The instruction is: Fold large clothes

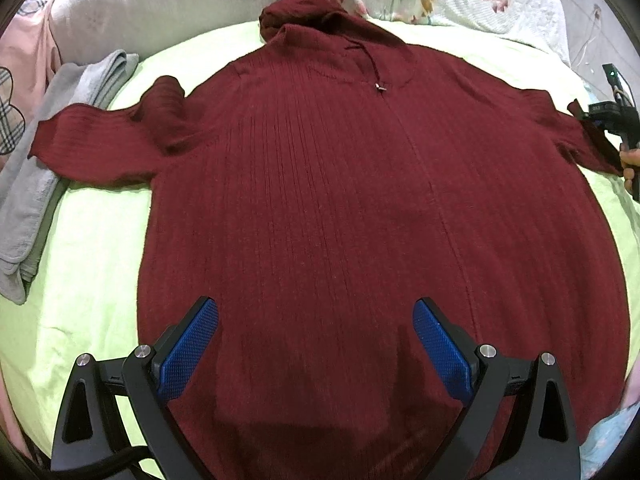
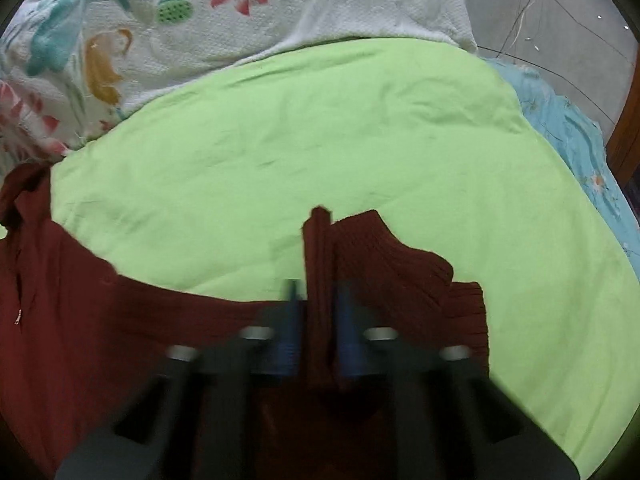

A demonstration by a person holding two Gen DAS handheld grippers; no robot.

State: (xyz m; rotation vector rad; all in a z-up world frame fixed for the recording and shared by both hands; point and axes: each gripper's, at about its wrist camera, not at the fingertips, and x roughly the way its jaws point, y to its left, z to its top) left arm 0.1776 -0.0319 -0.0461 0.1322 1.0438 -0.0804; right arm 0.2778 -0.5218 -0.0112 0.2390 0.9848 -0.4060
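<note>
A dark red ribbed hooded sweater (image 1: 340,184) lies spread flat on a light green sheet (image 1: 92,264), hood at the far end, both sleeves out to the sides. My left gripper (image 1: 316,312) hangs open over the sweater's lower body, blue pads wide apart and nothing between them. In the right wrist view my right gripper (image 2: 318,300) is shut on a bunched fold of the sweater's right sleeve (image 2: 320,264), which stands up between the blue pads. The cuff end (image 2: 464,312) lies just to the right. The right gripper (image 1: 612,120) also shows at the far right of the left wrist view, at that sleeve's end.
A folded grey garment (image 1: 48,168) lies at the sheet's left edge beside a pink cloth (image 1: 24,64). A white flowered quilt (image 2: 192,28) runs along the far side. A light blue cloth (image 2: 580,148) and the bed's edge are at the right, with floor and cables beyond.
</note>
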